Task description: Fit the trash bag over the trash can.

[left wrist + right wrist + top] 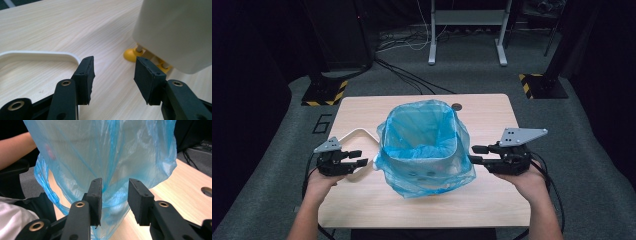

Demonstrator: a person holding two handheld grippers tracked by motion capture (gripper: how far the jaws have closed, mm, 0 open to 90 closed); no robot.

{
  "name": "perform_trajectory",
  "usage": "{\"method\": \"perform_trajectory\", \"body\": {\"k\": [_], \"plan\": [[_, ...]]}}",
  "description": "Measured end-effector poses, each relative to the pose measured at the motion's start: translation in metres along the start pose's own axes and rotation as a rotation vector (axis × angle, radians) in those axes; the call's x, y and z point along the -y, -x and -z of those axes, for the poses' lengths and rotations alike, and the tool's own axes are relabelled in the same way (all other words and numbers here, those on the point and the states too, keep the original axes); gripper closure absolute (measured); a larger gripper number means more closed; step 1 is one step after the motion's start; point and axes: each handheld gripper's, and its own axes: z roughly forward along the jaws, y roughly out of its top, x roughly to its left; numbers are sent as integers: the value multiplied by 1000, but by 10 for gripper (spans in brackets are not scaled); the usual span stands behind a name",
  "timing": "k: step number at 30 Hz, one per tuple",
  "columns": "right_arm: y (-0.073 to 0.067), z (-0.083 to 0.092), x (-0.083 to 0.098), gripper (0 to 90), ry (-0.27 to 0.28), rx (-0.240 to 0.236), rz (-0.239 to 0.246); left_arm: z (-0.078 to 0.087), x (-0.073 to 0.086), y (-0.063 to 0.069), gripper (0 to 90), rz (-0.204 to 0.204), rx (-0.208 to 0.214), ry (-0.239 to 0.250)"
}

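Fitting the blue bag [424, 150] over the white bin [422, 162] mid-counter [362, 205] looks nearly done; liner's draped over the rim, skirt hanging loose. Right gripper [114, 195] sits released, jaws apart w/ a fold of plastic between them, not pinched. Left gripper [113, 77] is released too, empty, low beside the bin's yellow foot [131, 55] and a white frame [37, 53]. Next, I'd tug the skirt down evenly, both sides, w/o tipping the bin.
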Motion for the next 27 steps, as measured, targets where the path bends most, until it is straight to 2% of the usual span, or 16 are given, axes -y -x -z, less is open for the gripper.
{"method": "perform_trajectory", "body": {"k": [4,13,19,27], "plan": [[-1,1,-1,604,10,10,4,-4,10,-7,520,31,-31,-1],[-1,-1,0,591,14,11,-1,-12,24,-15,521,65,-49,-24],[-2,-4,0,587,9,4,-3,-19,31,-20,509,61,-75,-67],[-3,-7,1,583,6,-3,-2,-25,36,-21,543,65,-78,-83]]}}
